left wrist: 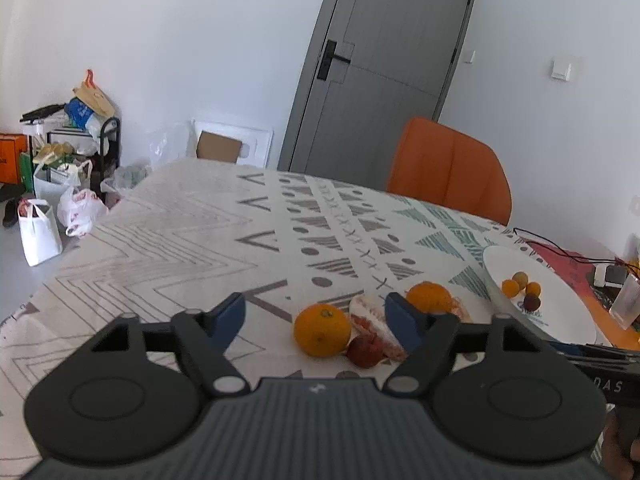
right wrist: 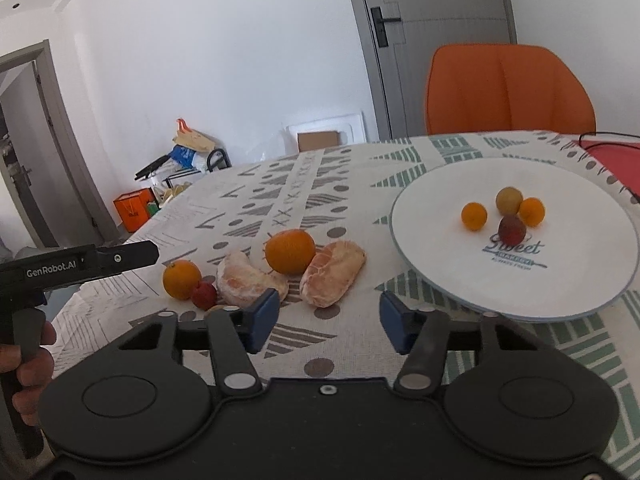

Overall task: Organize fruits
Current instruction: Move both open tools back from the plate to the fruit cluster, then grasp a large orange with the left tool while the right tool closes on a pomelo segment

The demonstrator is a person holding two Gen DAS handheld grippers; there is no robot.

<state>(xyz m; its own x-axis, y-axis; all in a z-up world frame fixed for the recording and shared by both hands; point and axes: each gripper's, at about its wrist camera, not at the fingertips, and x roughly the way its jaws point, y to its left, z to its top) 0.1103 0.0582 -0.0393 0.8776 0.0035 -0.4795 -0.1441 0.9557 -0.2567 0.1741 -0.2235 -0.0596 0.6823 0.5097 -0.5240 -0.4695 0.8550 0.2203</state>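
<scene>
Fruits point(right wrist: 292, 256) ahead of open jaws, untouched

From my remote station I saw a woven, matt tablecloth point(right wrist: 256, 184) under everything. On it sat a glossy white ceramic plate point(right wrist: 440, 208). Left of the plate, two peeled pomelo segments point(right wrist: 334, 276) looked dry and fibrous beside a dimpled, waxy orange point(right wrist: 290, 251). My right gripper point(right wrist: 328, 322) had matt black plastic arms and blue rubbery pads point(right wrist: 262, 314).
</scene>
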